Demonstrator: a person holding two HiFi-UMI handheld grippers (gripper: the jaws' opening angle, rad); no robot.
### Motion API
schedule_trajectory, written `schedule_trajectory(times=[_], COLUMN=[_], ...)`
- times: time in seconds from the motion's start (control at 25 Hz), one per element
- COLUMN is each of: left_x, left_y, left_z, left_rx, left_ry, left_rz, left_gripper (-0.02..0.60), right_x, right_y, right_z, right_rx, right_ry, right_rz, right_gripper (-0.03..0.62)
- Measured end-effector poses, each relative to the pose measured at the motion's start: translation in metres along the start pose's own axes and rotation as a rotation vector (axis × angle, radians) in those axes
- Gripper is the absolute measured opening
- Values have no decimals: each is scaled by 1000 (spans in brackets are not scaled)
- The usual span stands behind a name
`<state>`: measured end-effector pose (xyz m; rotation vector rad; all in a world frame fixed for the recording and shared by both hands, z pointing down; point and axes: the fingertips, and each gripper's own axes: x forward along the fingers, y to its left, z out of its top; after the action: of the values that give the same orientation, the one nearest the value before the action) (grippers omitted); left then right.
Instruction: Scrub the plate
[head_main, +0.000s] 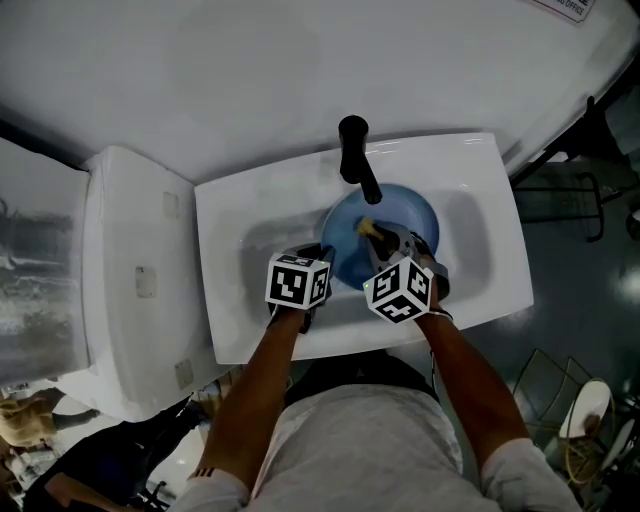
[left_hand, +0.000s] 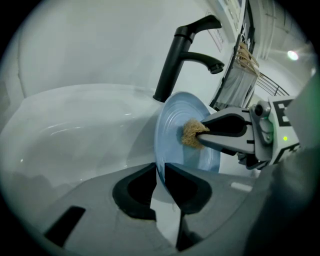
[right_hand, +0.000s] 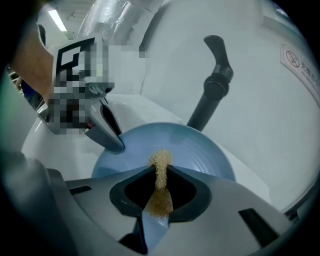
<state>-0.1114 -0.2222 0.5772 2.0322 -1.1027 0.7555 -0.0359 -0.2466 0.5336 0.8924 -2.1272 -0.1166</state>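
Blue plate (head_main: 400, 208) stands tilted on edge in the white sink (head_main: 236, 205), at the centre of the head view, its upper rim close under the spout of the black faucet (head_main: 356, 158). Open basin lies to the frame's left and right of the plate; the sink's front edge runs just below both marker cubes.

The left gripper (head_main: 326, 254) has its jaws closed on the plate's near rim. In its own view the plate is nearly edge-on, with the ringed face turned to frame right.

The right gripper (head_main: 384, 234) clamps a tan scrubber (head_main: 368, 226), whose tip presses against that face near its middle. The scrubber's long axis runs straight out along the jaws toward the plate. Being round, the plate has no long axis.
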Motion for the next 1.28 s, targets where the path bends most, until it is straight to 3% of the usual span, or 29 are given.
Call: schedule_trajectory(times=[0.4, 0.64, 0.96, 1.12, 1.28], left_x=[-2, -2, -2, -2, -3], left_y=[-1, -1, 0, -1, -1], left_z=[0, 0, 0, 0, 0], left_rx=[-3, -5, -9, -14, -16], left_ry=[-4, -2, -1, 0, 0], left_rz=[8, 18, 30, 31, 34], left_gripper=[64, 64, 64, 64, 64], right_x=[-27, -33, -17, -5, 2], right_y=[-50, -45, 20, 55, 66], right_z=[-62, -51, 1, 5, -4], right_rx=[-22, -70, -211, -268, -296], right_ry=[112, 87, -14, -13, 20], right_rz=[-82, -73, 93, 198, 239], right_gripper=[63, 63, 63, 63, 63])
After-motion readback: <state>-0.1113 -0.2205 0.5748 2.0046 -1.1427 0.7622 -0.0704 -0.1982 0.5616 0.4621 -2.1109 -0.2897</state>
